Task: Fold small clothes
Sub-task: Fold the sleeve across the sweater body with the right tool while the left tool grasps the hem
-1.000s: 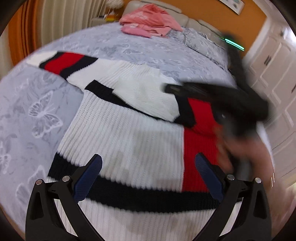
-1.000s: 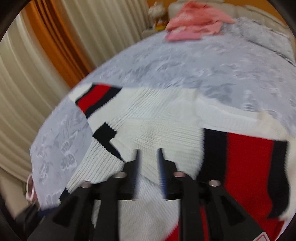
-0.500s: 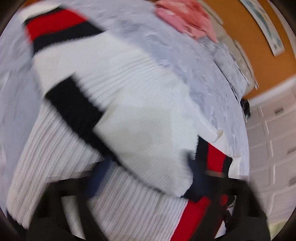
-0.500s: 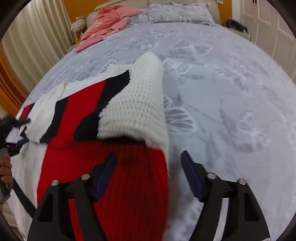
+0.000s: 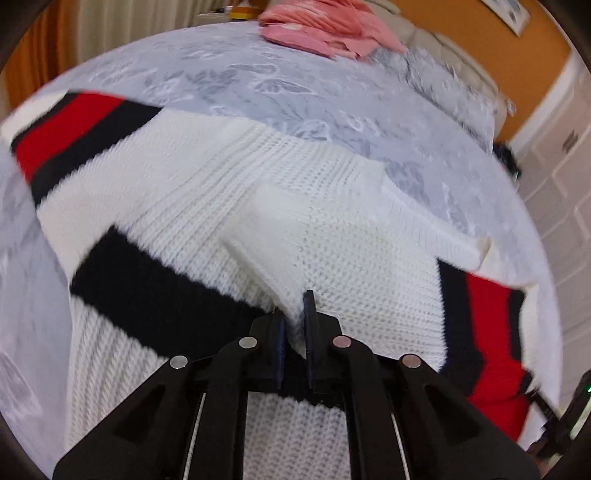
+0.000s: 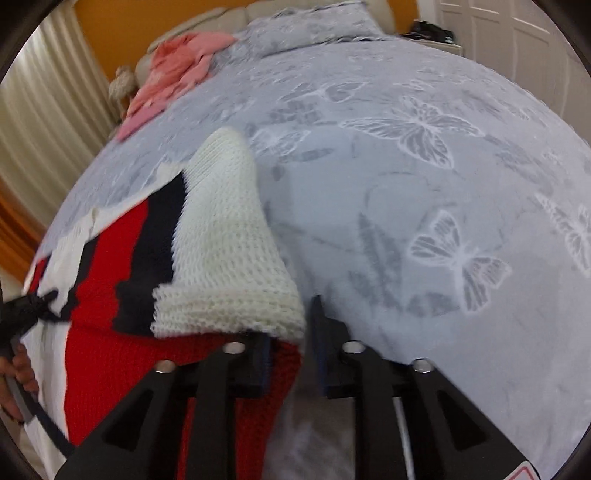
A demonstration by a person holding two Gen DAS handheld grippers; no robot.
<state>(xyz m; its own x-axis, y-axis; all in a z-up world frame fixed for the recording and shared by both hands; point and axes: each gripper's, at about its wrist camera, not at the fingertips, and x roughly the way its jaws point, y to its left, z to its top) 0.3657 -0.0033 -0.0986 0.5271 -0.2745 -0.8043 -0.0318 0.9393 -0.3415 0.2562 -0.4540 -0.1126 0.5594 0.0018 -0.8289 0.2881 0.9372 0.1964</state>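
Sweater, white knit with navy and red bands, lies spread on the bed, taking up most of the near side in my left wrist view. My left gripper is clamped together on a pinched-up fold of the white knit near the sweater's middle. My right gripper has its jaws closing, with the red edge of the sweater between them under a folded-over white cuff; I can't tell whether the pads are pressing on the knit.

Hard to read:
- Both views have motion blur, worst on the left sleeve's striped end toward the bed's left edge.
- Sweater hem is cut off behind the gripper bodies in both views.
- In the right wrist view a hand on a black handle is clipped at the frame's left edge.
- Dark clutter near the bed's far right corner, can't identify it.

Surface and room: grey bedspread with a pale butterfly print. Pink garment pile sits at the bed's far edge, well apart from the sweater, beside a grey pillow. Orange wall behind, cream curtains on one side, white panelled doors on the other. Framed picture partly cut off at top.
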